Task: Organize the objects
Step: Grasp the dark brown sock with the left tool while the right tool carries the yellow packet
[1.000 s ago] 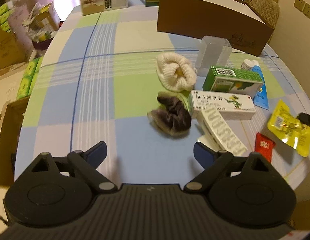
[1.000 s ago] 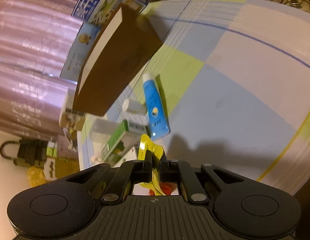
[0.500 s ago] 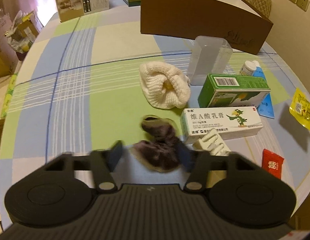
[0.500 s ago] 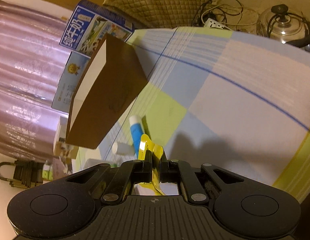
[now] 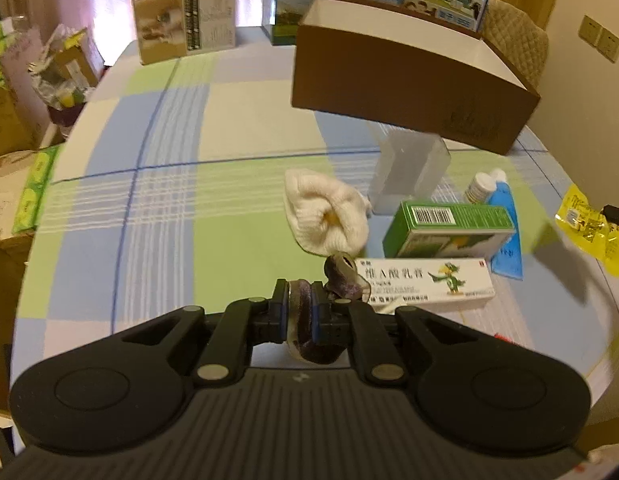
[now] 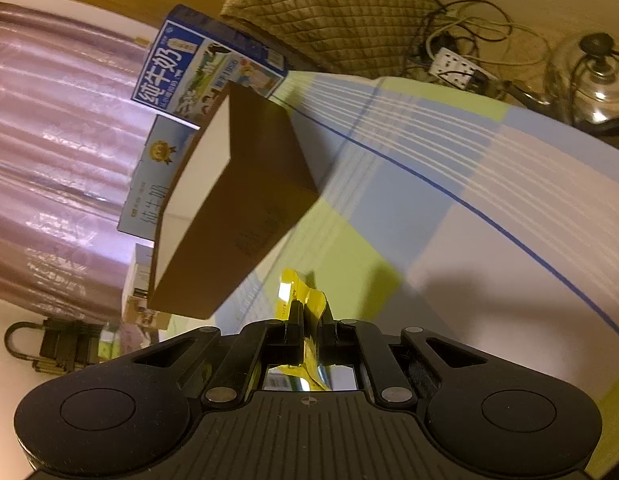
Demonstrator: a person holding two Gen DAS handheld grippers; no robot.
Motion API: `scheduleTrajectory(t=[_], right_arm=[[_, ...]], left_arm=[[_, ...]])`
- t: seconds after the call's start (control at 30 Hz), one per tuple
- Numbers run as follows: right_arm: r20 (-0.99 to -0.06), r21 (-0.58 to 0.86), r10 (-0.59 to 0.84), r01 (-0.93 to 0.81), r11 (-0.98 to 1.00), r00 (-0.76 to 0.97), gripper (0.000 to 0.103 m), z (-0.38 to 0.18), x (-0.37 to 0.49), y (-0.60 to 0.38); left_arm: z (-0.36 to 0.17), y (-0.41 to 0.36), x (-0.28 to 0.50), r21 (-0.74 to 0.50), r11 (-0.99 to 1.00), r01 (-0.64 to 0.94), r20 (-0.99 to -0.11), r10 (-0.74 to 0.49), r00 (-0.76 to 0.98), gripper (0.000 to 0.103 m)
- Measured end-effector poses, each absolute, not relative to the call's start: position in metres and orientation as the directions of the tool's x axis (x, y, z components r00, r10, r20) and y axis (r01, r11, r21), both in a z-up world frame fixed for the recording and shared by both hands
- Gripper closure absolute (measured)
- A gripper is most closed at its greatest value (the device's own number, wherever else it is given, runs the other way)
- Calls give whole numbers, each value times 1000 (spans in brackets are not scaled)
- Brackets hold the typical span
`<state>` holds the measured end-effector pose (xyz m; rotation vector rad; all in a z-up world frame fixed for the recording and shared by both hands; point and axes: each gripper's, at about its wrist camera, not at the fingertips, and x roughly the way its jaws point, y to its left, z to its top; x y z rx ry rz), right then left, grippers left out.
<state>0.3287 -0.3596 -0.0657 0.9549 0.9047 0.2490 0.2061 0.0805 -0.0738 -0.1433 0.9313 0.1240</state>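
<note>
Left gripper (image 5: 299, 311) clamping dark sock (image 5: 341, 278), right gripper (image 6: 310, 322) pinching yellow packet (image 6: 299, 290); checked tablecloth (image 5: 169, 208)

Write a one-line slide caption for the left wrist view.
Left hand-held gripper shut on a dark sock beside a white sock, medicine boxes and a brown cardboard box.

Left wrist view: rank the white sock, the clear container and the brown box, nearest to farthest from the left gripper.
1. white sock, just ahead of the left gripper, slightly right.
2. clear container, farther back, right.
3. brown box, farthest, rear right.
</note>
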Motion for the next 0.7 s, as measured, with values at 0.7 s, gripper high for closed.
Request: scheduleTrajectory(t=[0.7], right_arm=[[-409,842,597,34,538,690,101,5,425,-315]], left_arm=[[17,70,335,-86,996,-32,-674,-35,738,95]])
